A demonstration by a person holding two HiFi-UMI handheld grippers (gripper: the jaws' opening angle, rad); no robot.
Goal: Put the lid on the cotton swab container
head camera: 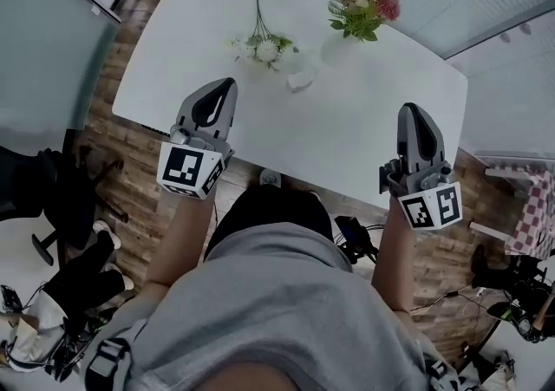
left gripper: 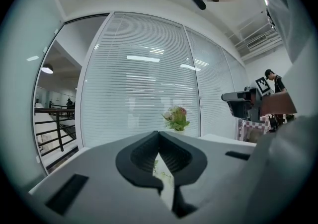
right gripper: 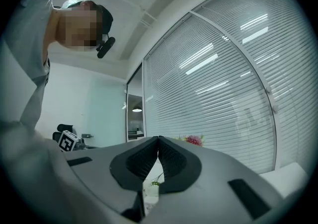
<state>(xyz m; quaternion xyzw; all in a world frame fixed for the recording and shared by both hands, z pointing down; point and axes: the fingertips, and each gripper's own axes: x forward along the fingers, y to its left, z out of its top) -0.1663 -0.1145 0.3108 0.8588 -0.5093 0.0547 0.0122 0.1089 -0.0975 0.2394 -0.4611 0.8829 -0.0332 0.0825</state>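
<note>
With the left gripper [head camera: 229, 84] and right gripper [head camera: 411, 108] jaws clenched empty, we judged the cotton swab container [head camera: 301, 79] (apparently the pale blur at twelve o'clock on the table [head camera: 364, 142]) light, slippery, best pinched across its sides.

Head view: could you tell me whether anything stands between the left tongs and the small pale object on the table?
Nothing visible does. Only bare table separates the shut left tongs from the pale object; the flower sprig lies beside it, off that line.
</note>
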